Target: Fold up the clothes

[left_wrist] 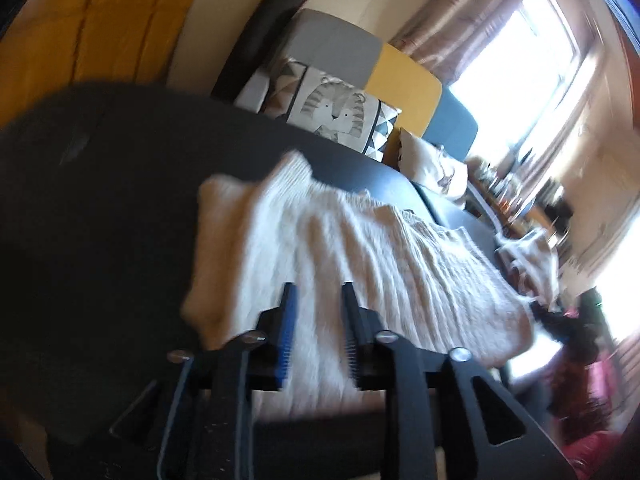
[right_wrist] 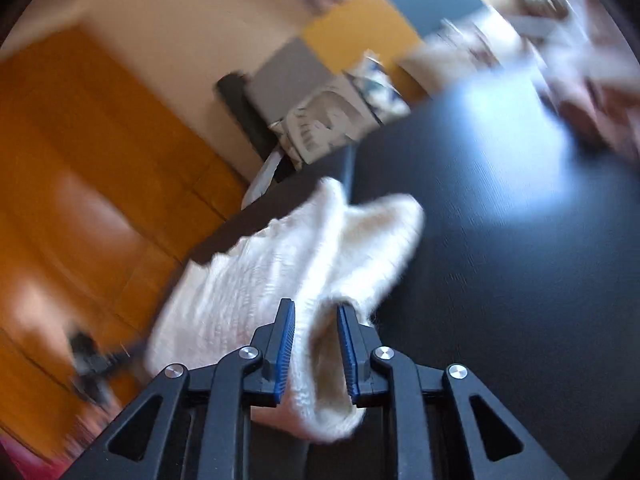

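Observation:
A white ribbed knit garment (left_wrist: 360, 240) lies across a black table (left_wrist: 100, 200), its folds running toward my left gripper (left_wrist: 318, 290). The cloth fills the narrow gap between that gripper's fingers, so it is shut on the fabric. In the right wrist view the same garment (right_wrist: 280, 260) is bunched and lifted above the table (right_wrist: 500, 240). My right gripper (right_wrist: 316, 306) is shut on one edge of it, and a fold hangs below the jaws. Both views are blurred.
Behind the table stands a sofa with a tiger-print cushion (left_wrist: 340, 108) and grey, yellow and blue back cushions. Other pale clothes (left_wrist: 532, 264) and dark red fabric (left_wrist: 580, 360) lie at the right. A bright window (left_wrist: 520, 60) is beyond; orange wood (right_wrist: 80, 160) is at the left.

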The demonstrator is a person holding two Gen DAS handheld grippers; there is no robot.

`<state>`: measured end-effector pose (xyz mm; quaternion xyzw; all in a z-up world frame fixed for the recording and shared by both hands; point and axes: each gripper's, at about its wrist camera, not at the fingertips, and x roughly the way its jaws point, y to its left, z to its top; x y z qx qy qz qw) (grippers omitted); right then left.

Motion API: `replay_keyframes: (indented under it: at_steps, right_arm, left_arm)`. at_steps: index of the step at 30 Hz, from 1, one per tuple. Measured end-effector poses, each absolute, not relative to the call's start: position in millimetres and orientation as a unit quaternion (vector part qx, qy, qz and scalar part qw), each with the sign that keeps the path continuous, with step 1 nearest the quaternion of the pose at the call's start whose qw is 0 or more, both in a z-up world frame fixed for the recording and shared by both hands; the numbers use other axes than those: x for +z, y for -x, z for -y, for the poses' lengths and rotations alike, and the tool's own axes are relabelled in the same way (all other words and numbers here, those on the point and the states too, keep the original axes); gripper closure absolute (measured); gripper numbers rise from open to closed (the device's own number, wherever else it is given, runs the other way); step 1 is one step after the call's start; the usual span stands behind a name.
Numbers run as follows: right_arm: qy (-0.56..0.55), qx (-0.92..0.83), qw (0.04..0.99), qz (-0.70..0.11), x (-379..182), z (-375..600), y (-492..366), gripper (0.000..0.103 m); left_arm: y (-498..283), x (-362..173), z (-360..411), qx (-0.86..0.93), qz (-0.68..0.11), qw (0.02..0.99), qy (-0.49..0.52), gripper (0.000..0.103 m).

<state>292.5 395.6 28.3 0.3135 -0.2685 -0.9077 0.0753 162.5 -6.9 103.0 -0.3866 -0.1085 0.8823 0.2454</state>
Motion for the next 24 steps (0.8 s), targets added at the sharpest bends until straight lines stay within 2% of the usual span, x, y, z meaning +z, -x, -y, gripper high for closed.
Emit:
replay_keyframes:
  at_steps: [2,4,5,7,8,11,13,16,17,20,21,22,24]
  right_arm:
    - [-0.331,-0.932,0.074,0.128,46.3,-353.0,-275.2,0.081]
    - [-0.336,-0.939,0.067,0.026,48.7,-320.5,-257.6,0.081]
    - [-0.340,-0.938,0.060,-0.007,46.5,-308.6,-250.1,0.081]
    - [-0.341,-0.937,0.051,-0.051,45.3,-289.0,-233.2,0.081]
    - [-0.341,-0.937,0.051,-0.051,46.7,-285.9,-227.6,0.081]
    - [-0.344,-0.937,0.040,-0.038,47.4,-278.4,-209.0,0.081]
    - [-0.367,-0.929,0.048,-0.017,39.8,-280.9,-191.3,0.081]
    - [-0.398,-0.917,0.022,0.001,20.4,-295.2,-176.8,0.081]
    - [-0.402,-0.916,0.017,0.010,13.5,-302.7,-175.3,0.076]
    - [-0.382,-0.919,0.006,0.094,1.1,-338.9,-190.0,0.074]
    - [-0.379,-0.918,-0.004,0.113,-1.5,-347.3,-193.6,0.076]
    - [-0.373,-0.918,-0.003,0.135,-3.1,-355.9,-198.5,0.082]
    - [-0.371,-0.915,0.003,0.157,-5.7,-362.0,-199.2,0.083]
  left_arm:
    - [-145.6,103.7,-15.8,0.886,0.075,0.236,0.392,0.073]
    - [-133.1,98.1,-31.6,0.892,0.037,0.209,0.400,0.061]
    - [-128.4,95.1,-39.0,0.896,0.014,0.186,0.404,0.054]
    - [-117.7,89.5,-48.0,0.899,-0.004,0.170,0.404,0.054]
    - [-112.6,87.6,-50.7,0.900,-0.005,0.169,0.402,0.054]
    - [-96.8,75.9,-56.8,0.903,-0.032,0.139,0.405,0.040]
    - [-86.4,59.3,-53.6,0.902,-0.047,0.106,0.417,0.039]
    - [-84.4,40.0,-34.9,0.903,-0.004,0.115,0.414,0.038]
    - [-87.7,37.5,-30.5,0.907,0.003,0.116,0.405,0.038]
    - [-95.4,31.5,-27.2,0.913,0.001,0.105,0.395,0.038]
    - [-98.0,30.1,-27.8,0.915,-0.004,0.100,0.391,0.038]
    - [-99.9,28.9,-28.7,0.916,-0.008,0.099,0.389,0.038]
    - [-104.1,26.9,-28.2,0.916,-0.007,0.102,0.387,0.037]
